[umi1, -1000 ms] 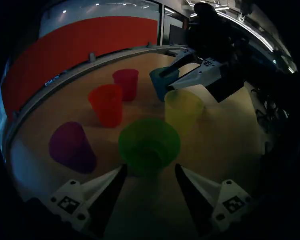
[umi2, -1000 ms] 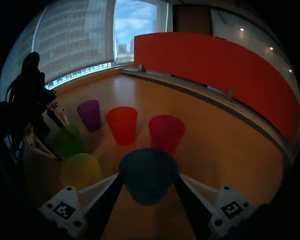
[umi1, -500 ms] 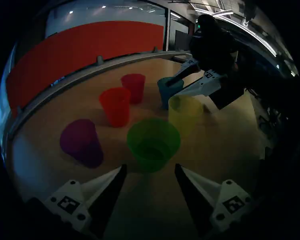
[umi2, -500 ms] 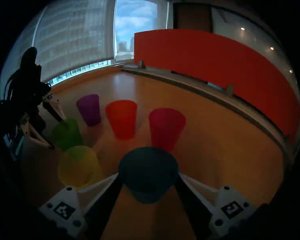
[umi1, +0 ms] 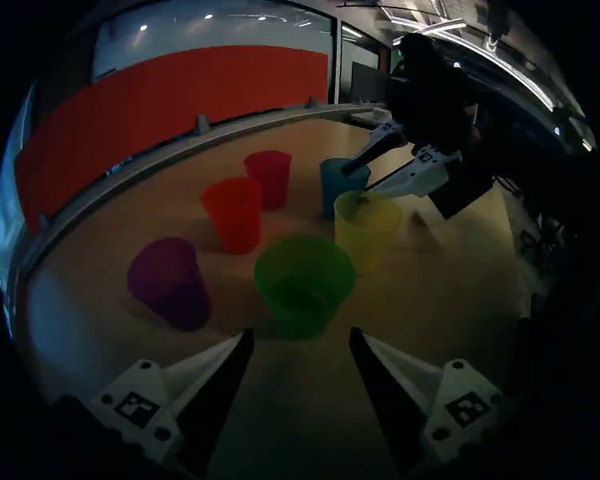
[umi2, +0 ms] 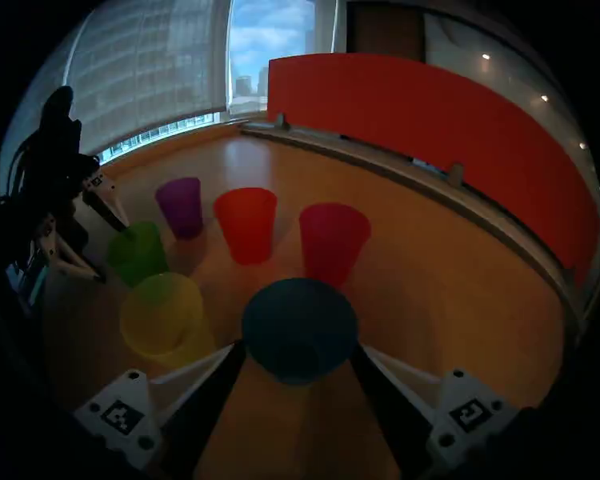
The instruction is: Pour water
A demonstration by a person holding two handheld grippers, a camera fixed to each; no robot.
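A teal cup point(umi2: 300, 328) stands upright on the wooden table point(umi2: 452, 320), between the fingers of my right gripper point(umi2: 298, 348), which is open with its tips close beside the cup's walls. In the left gripper view the same teal cup point(umi1: 338, 186) is behind a yellow cup point(umi1: 366, 230), and the right gripper point(umi1: 354, 182) flanks it. My left gripper point(umi1: 300, 340) is open, its tips just short of a green cup point(umi1: 304, 282). Whether any cup holds water is too dark to tell.
An orange-red cup point(umi1: 234, 212), a crimson cup point(umi1: 268, 176) and a purple cup point(umi1: 168, 280) stand in a loose cluster. A red wall panel point(umi2: 460, 136) runs along the table's far edge. A dark figure point(umi1: 432, 88) holds the right gripper.
The teal cup, tilted and raised a second ago, now stands on the table and my right fingers have spread slightly. My left gripper has backed away from the green cup.
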